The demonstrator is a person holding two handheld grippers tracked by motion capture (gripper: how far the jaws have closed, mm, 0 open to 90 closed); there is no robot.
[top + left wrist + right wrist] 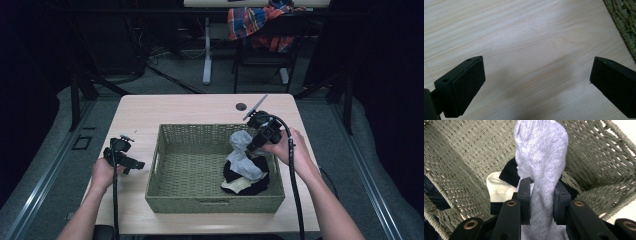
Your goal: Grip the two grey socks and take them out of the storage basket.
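Right fingers (524, 195) are clamping a grey sock (541, 157), soft ribbed knit, bunching upward above the basket (165, 195). The sock is hanging over the basket's right end, above black (250, 185) and cream (235, 186) socks. The basket is rectangular, woven olive fibre. Left fingers (469, 85) are spread wide, gripping nothing, over the pale wood-grain bench (524, 37).

A plaid cloth (252, 20) drapes a far chair (260, 55).

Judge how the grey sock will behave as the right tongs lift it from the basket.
Likely floppy: the grey sock bends over above the right tongs. Probably light and not slippery: its knit looks soft and the jaws pinch it flat. It may drag on the black sock.
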